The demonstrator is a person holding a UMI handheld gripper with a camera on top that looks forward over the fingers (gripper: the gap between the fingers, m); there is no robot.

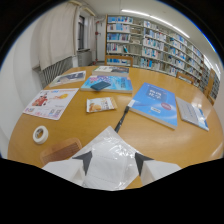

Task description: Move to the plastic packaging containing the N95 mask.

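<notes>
A white N95 mask in clear plastic packaging (111, 156) lies on the wooden table (165, 137), close in front of me. My gripper (113, 161) is open. Its dark fingertips (84, 160) stand on either side of the package, so the mask lies between them and rests on the table. The near end of the package is hidden below the fingers.
A tape roll (40, 134) and a clear brownish box (62, 150) lie left of the fingers. Beyond the mask are a black pen (121, 119), a small packet (101, 104), a blue book (155, 103), leaflets (51, 103) and booklets (107, 83). Bookshelves (160, 47) line the back wall.
</notes>
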